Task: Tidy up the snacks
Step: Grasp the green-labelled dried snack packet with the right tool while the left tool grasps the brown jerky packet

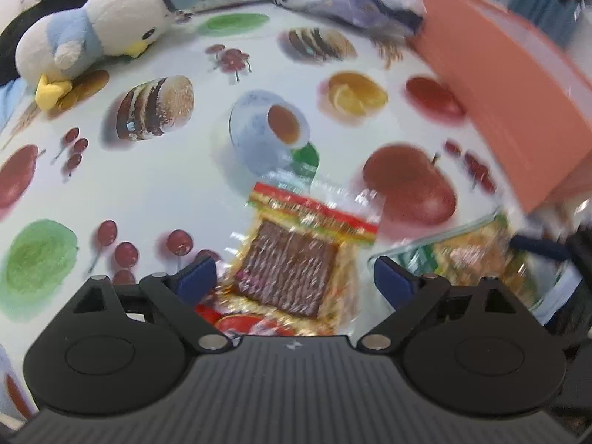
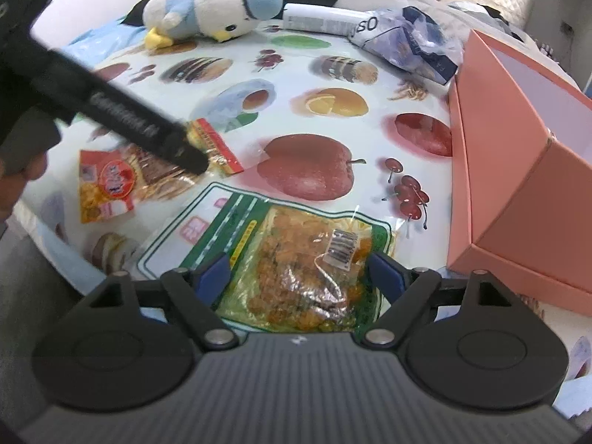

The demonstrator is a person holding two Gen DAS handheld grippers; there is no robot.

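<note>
Lying between spread left gripper (image 1: 295,277) fingers, seemingly untouched: snack packet (image 1: 292,259)

The left gripper (image 1: 294,277) points steeply down, its blue pads (image 1: 196,275) spread wide with nothing pressed between them. The right gripper (image 2: 296,275) also tilts downward, jaws wide apart. A hand (image 2: 22,170) shows at the right view's left edge.

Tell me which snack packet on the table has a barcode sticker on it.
The green-bordered packet of orange pieces, lying between the right claw's open fingers. The red-and-yellow packet under the left claw shows none.
</note>
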